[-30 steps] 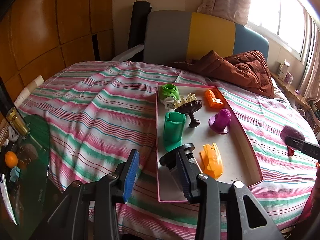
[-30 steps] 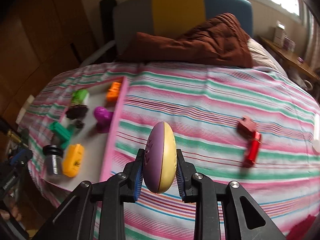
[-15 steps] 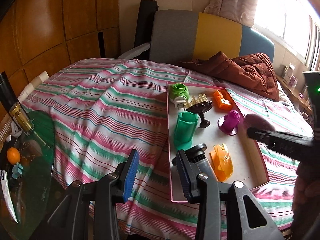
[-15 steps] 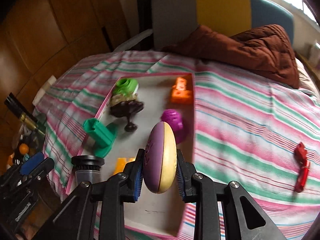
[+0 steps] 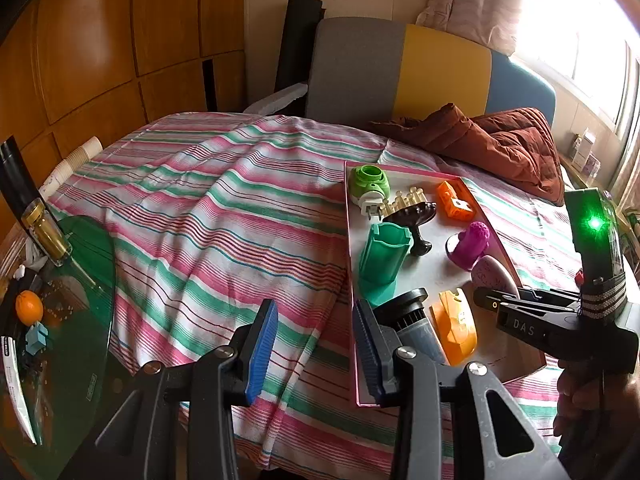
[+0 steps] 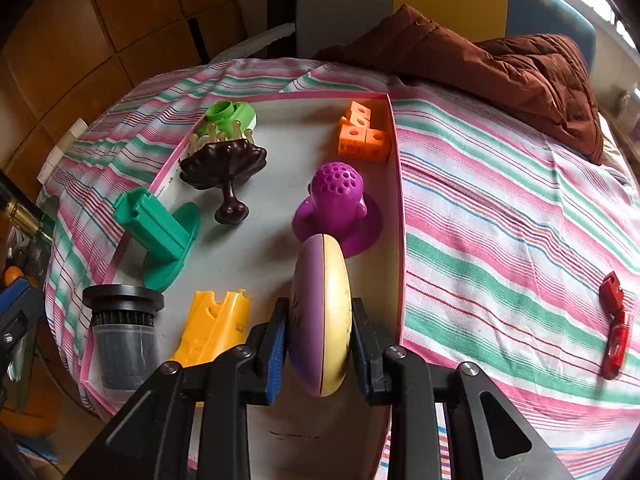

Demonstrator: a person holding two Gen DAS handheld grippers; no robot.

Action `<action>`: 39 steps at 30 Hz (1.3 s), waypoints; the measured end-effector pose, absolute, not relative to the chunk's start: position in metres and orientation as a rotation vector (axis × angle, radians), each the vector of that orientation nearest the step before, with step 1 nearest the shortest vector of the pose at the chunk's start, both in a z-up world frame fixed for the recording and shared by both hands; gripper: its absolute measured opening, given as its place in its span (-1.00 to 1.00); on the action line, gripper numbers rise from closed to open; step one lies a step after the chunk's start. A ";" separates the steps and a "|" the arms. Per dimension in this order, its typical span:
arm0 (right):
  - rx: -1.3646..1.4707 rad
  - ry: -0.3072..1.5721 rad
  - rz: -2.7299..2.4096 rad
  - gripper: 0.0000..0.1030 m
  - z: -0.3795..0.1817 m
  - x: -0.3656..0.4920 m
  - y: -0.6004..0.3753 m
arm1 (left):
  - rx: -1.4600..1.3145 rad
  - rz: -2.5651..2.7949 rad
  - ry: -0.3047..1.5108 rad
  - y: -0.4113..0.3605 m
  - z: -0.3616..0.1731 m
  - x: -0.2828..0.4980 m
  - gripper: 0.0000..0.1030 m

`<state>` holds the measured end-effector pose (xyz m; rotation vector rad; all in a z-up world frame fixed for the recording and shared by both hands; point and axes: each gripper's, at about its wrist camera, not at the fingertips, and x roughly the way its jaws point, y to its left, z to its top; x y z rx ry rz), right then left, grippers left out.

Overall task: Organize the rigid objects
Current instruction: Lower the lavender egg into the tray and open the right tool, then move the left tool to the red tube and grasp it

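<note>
A pink-rimmed tray [image 6: 397, 200] [image 5: 349, 280] lies on the striped bedspread. In it are a green plug-in piece [image 6: 232, 114], a dark brown stand [image 6: 224, 164], a teal holder [image 6: 160, 232], orange cubes [image 6: 362, 136], a purple knobbed piece [image 6: 338, 204], a yellow shell [image 6: 216, 324] and a black-capped grey cylinder [image 6: 122, 332]. My right gripper [image 6: 319, 344] is shut on a purple-and-yellow oval disc [image 6: 320, 312], held on edge just above the tray's near right part. From the left wrist view, that gripper [image 5: 520, 304] and disc [image 5: 494, 276] show over the tray. My left gripper [image 5: 314, 356] is open and empty by the tray's near left edge.
A red clip-like piece [image 6: 614, 336] lies on the bedspread to the right of the tray. A brown quilt [image 6: 500, 68] is heaped by the headboard. A glass side table [image 5: 60, 320] with an orange fruit and a bottle stands left of the bed.
My right gripper has carried the oval disc leftward from above the bare bedspread to above the tray and has come lower. The left gripper has hardly moved.
</note>
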<state>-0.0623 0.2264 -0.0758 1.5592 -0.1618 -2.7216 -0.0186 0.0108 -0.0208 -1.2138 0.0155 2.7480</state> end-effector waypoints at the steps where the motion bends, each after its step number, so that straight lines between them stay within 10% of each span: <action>1: 1.557 -0.166 -2.725 -0.42 -0.075 -0.062 0.227 | -1.210 2.749 0.019 0.011 -0.020 -0.018 -0.25; 39: 1.423 -0.563 -3.219 0.00 -0.004 0.050 0.433 | -1.076 2.565 0.135 0.103 0.010 -0.014 -0.25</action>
